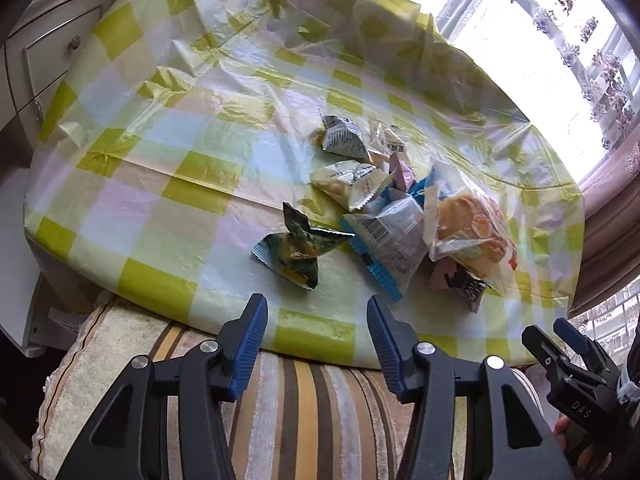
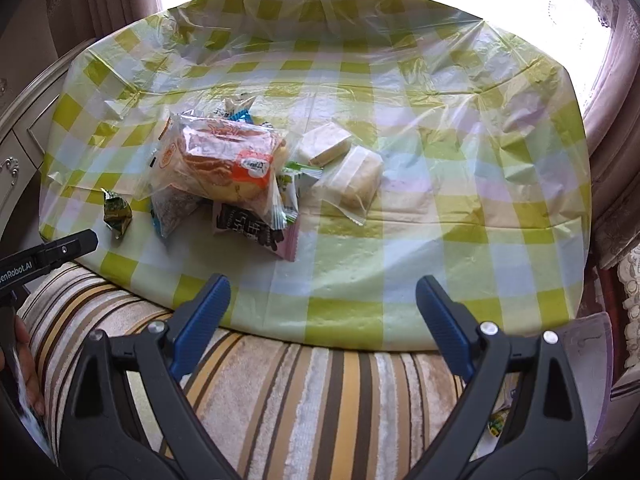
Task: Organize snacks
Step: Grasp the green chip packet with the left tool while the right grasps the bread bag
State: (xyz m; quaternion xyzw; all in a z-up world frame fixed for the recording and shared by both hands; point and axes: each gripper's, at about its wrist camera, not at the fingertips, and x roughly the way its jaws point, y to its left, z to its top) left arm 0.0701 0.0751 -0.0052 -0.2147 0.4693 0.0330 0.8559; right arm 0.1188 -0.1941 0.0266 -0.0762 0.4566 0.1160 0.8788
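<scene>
A heap of wrapped snacks lies on the round table (image 1: 120, 184) under a green-checked plastic cloth. A clear bag of orange-labelled bread (image 2: 224, 160) (image 1: 472, 228) tops the heap. A small green packet (image 1: 296, 252) (image 2: 117, 212) lies apart on its near side. A blue-edged packet (image 1: 392, 244) and grey-white packets (image 1: 344, 140) lie among the rest. Two pale cakes in clear wrap (image 2: 352, 176) sit to the right of the heap. My left gripper (image 1: 316, 312) hangs open and empty over the table's near edge. My right gripper (image 2: 322, 292) is open and empty too, short of the heap.
A striped cushioned seat (image 2: 304, 400) lies just below both grippers. A white drawer cabinet (image 1: 52, 52) stands left of the table. Curtains (image 2: 616, 140) and a bright window ring the far side. A clear plastic box (image 2: 592, 368) sits low at the right.
</scene>
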